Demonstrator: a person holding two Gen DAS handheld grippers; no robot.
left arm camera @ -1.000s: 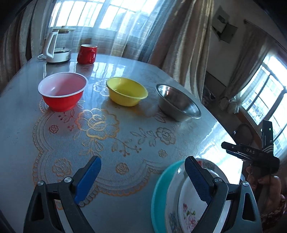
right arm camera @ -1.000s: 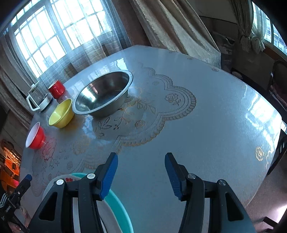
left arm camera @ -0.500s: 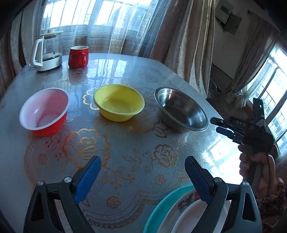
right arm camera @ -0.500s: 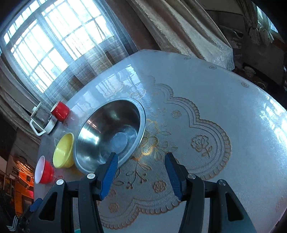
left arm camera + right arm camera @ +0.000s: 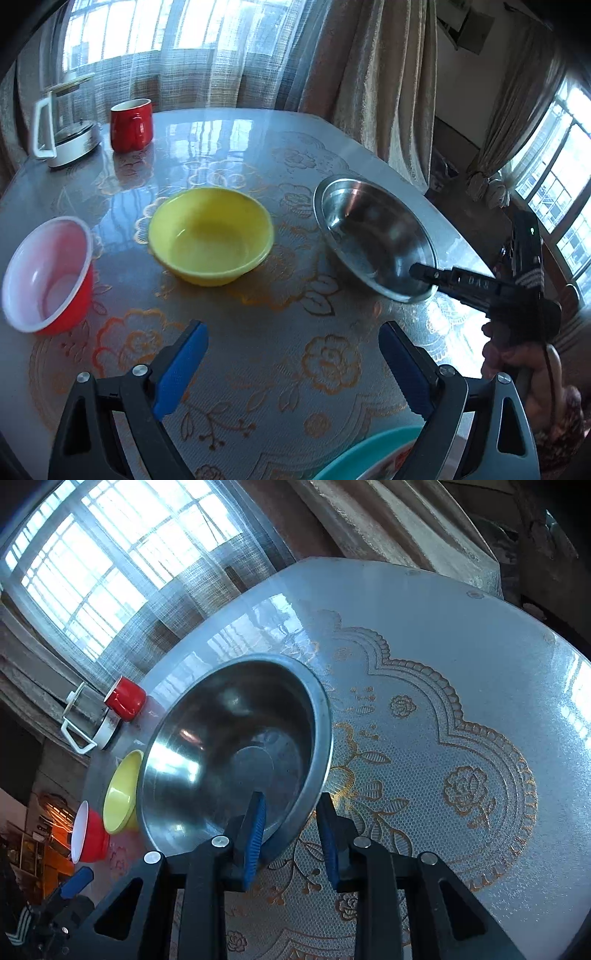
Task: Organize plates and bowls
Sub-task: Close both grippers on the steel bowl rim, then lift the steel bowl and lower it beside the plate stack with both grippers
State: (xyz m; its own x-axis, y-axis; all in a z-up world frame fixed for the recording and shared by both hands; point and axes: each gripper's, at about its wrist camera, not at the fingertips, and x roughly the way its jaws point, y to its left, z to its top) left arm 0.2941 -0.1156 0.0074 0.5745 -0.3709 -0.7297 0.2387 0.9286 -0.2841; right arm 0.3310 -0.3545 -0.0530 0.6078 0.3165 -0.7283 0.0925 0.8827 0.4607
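A: Item one, right gripper (image 5: 291, 834). Jaws narrow and closing, straddling the near rim of the steel bowl (image 5: 229, 753): one pad inside the bowl, one outside. The outer pad does not yet look pressed to the wall, so I list no grip.

B: Item two, left gripper (image 5: 291, 373). Jaws wide, nothing between them, hovering above the lace-patterned table (image 5: 258, 369).

A: Location of goods. Steel bowl at the table's right side as the left wrist view shows it; yellow bowl (image 5: 210, 234) just beside it; red bowl (image 5: 46, 273) further left. A teal plate (image 5: 369, 450) with a white plate on it shows at the bottom edge, under the left gripper. Red mug (image 5: 131, 125) and glass kettle (image 5: 62, 129) stand at the far edge.

B: Risks?

A: Thin, slick metal rim. If the pads close on the lip alone, I judge the bowl may pivot or slide out on lifting, and could knock the yellow bowl.

B: Changes against the earlier frames?

A: A second ago the right jaws stood half open over bare table, well short of the steel bowl; now they are at its rim and narrower. The left gripper has moved off the plates toward the bowls, jaws as wide as before.
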